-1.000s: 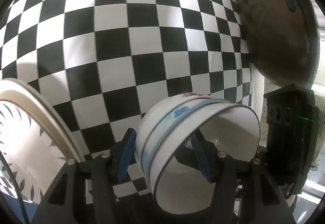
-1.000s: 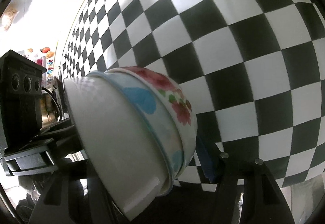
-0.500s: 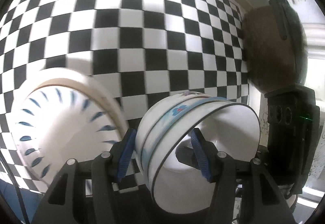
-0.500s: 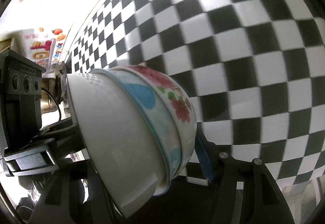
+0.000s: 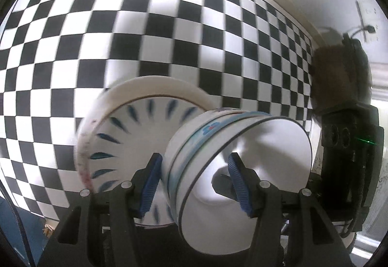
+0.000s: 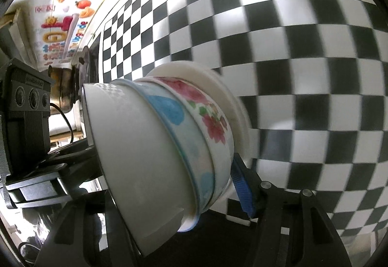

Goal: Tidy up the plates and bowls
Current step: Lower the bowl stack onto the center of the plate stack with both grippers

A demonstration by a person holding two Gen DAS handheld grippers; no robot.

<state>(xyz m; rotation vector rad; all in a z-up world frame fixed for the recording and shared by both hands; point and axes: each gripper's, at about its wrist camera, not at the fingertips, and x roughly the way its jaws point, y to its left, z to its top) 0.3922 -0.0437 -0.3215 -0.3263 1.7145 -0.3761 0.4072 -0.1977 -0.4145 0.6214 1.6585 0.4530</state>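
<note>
A nested stack of three bowls [image 5: 245, 170] is held tilted on its side between both grippers. My left gripper [image 5: 194, 182] is shut on the stack's rim, one blue pad inside, one outside. In the right wrist view the same stack of bowls [image 6: 169, 145] shows a plain white, a blue-patterned and a pink-flowered bowl; my right gripper [image 6: 174, 184] is shut on its far rim. A stack of plates with blue leaf marks [image 5: 135, 143] lies just beyond on the checkered cloth [image 5: 121, 24], and it shows behind the bowls in the right wrist view [image 6: 218, 87].
The black-and-white checkered cloth [image 6: 303, 49] covers the table. A dark brown round object [image 5: 339, 78] stands at the table's right end. A colourful printed carton [image 6: 55, 24] and a metal pot [image 6: 63, 90] stand at the left in the right wrist view.
Both grippers have carried the bowl stack sideways toward the plates. The plate stack has come from the left edge of the left wrist view to just behind the bowls.
</note>
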